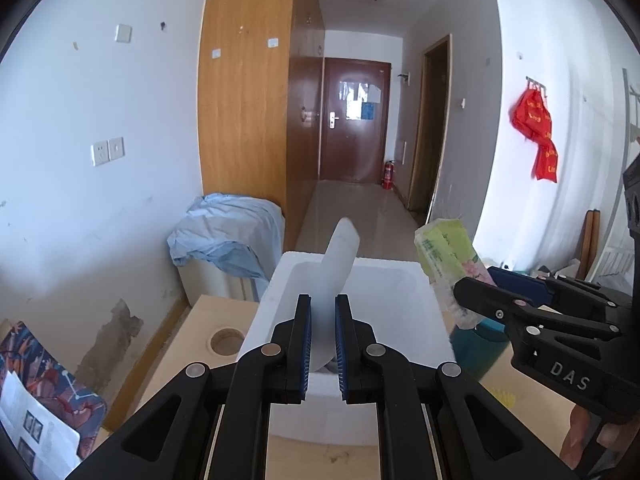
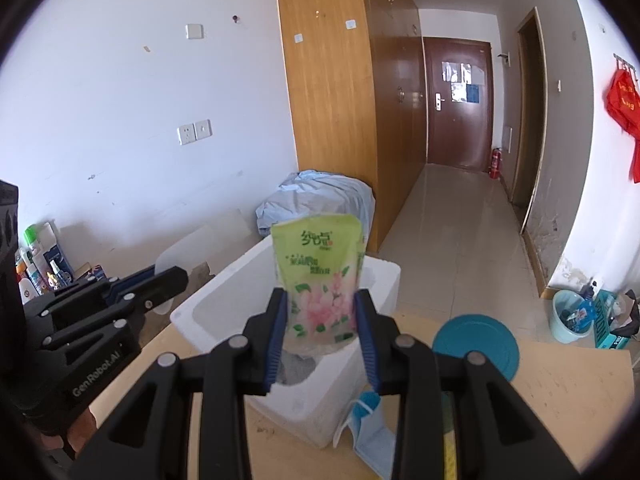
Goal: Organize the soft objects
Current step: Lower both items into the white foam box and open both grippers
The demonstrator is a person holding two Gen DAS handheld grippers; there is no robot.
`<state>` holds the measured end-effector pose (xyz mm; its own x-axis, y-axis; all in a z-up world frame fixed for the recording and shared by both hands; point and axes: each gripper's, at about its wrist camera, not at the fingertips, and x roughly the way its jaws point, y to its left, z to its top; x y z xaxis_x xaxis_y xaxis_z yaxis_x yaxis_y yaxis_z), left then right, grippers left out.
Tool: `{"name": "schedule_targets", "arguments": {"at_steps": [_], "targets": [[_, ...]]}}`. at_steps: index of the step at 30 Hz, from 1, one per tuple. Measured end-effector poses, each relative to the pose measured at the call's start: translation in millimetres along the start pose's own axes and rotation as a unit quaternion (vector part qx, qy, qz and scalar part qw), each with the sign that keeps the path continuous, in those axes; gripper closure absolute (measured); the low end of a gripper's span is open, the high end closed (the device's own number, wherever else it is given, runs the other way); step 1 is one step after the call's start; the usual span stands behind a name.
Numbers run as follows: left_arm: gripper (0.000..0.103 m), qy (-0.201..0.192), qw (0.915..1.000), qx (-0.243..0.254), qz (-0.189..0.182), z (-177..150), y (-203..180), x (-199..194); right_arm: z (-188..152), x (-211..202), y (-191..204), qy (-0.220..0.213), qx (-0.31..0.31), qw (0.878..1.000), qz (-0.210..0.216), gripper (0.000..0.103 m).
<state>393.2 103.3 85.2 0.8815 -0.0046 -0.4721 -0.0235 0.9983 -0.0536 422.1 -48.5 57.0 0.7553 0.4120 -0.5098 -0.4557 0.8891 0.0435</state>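
Left gripper, jaws closed on a translucent white plastic sheet that stands upright over the open white foam box; right gripper, jaws closed on a green floral tissue pack, held upright above the same box's near edge. On the wooden tabletop beside the box lie a blue face mask and a teal round lid. Beyond, a light-blue cloth drapes a cabinet, before a wooden wardrobe and brown door.
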Motion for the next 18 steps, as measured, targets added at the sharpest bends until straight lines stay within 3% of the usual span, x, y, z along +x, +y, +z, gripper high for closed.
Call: {"name": "schedule_targets", "arguments": {"at_steps": [18], "targets": [[0.09, 0.018, 0.9997, 0.013, 0.006, 5.2, 2.7, 39.8, 8.3, 32.0, 0.9, 0.024, -0.006, 1.0, 0.005, 0.064]]}}
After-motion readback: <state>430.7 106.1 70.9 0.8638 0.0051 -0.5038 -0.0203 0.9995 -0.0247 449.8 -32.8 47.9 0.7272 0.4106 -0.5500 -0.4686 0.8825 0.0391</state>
